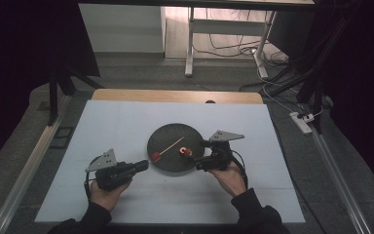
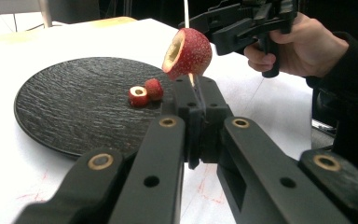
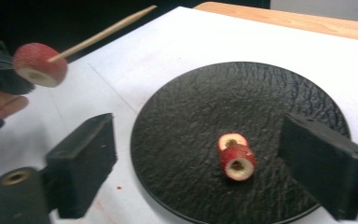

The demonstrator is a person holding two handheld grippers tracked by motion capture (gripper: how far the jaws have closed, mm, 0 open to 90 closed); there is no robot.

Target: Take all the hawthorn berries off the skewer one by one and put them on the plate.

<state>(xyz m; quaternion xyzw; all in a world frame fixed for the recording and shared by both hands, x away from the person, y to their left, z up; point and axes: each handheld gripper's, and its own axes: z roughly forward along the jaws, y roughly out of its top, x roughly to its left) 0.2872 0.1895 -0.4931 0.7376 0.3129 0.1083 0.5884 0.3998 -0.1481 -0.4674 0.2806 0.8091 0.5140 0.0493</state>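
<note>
A black round plate (image 1: 168, 139) lies mid-table on a white mat. My left gripper (image 1: 145, 165) is shut on the lower end of a wooden skewer (image 1: 173, 145), which slants up over the plate. A cut strawberry piece (image 2: 188, 52) is threaded on the skewer just above the left jaws (image 2: 195, 86). Two more strawberry pieces (image 3: 237, 162) lie together on the plate, one ring-shaped with a hollow core. My right gripper (image 3: 205, 163) is open above the plate's near-right side, and those pieces sit between and beyond its jaws, untouched. In the high view the right gripper (image 1: 198, 153) hovers at the plate's right edge.
The white mat (image 1: 126, 122) covers most of a wooden table (image 1: 175, 95). The hand holding the right gripper (image 2: 303, 46) is beyond the skewered piece in the left gripper view. On the floor are a power strip (image 1: 302, 122), cables and white desk legs (image 1: 190, 48).
</note>
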